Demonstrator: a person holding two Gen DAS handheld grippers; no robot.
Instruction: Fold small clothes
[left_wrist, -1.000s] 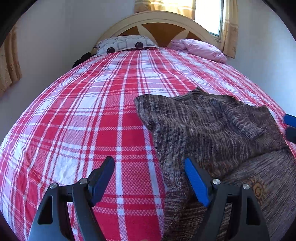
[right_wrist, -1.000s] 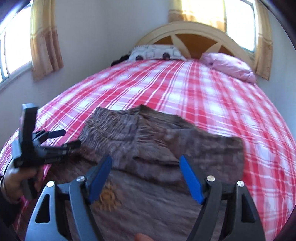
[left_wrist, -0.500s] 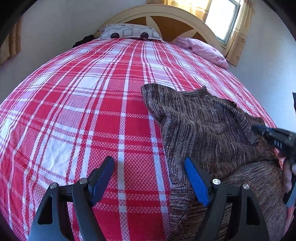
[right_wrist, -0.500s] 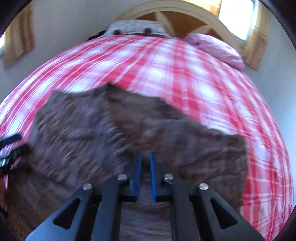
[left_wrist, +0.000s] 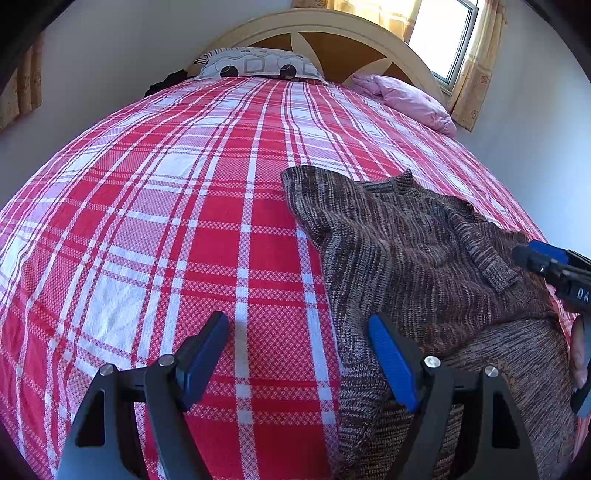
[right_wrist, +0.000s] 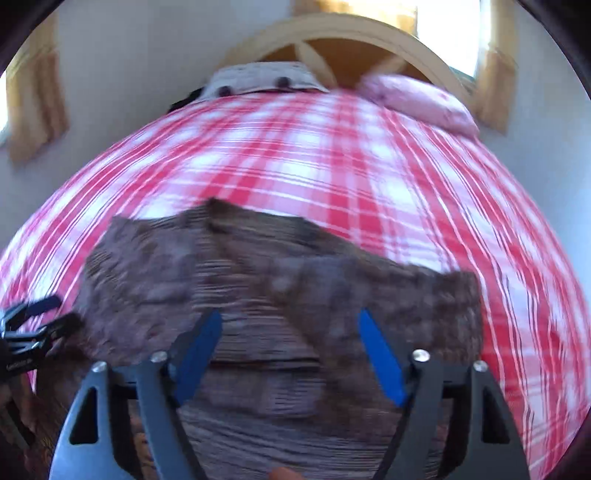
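Lying partly folded on the bed (left_wrist: 155, 229), the sweater (left_wrist: 406, 251) sat beneath the right tongs (right_wrist: 290, 354), whose jaws had just been opening with nothing between them, and beside the spread, empty left tongs (left_wrist: 295, 354), its folding unfinished.

Black tongs (left_wrist: 297, 354) carry blue pads and silver screws.

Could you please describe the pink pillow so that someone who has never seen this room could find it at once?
Start at the big bed with the red and white checked cover and follow it up to the curved cream headboard. The pink pillow lies at the right end, below the window. Its neighbour, the patterned pillow, is white with dark circles and squares; this one is plain pink and crumpled.
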